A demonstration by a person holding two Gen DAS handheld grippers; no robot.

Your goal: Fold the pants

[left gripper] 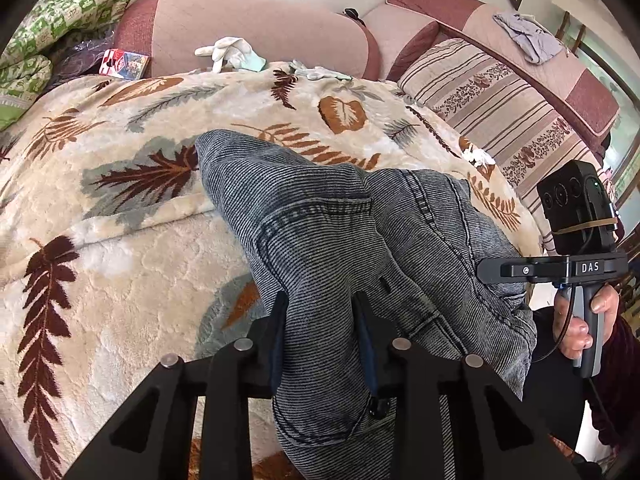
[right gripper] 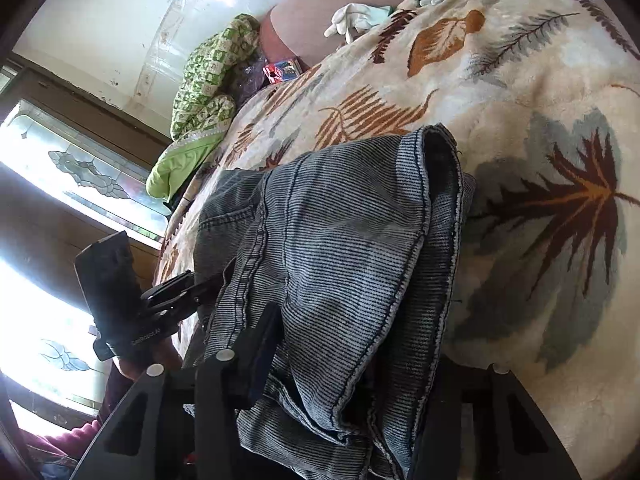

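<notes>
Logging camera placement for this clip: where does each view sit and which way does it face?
Left wrist: on the left claw, looking along its fingers over the pants and blanket toward the sofa; the right hand shows.
Right wrist: on the right claw, rolled sideways, facing pants, blanket, window; the other handle shows.
Shared: pants, blanket, gloves, green quilt.
</notes>
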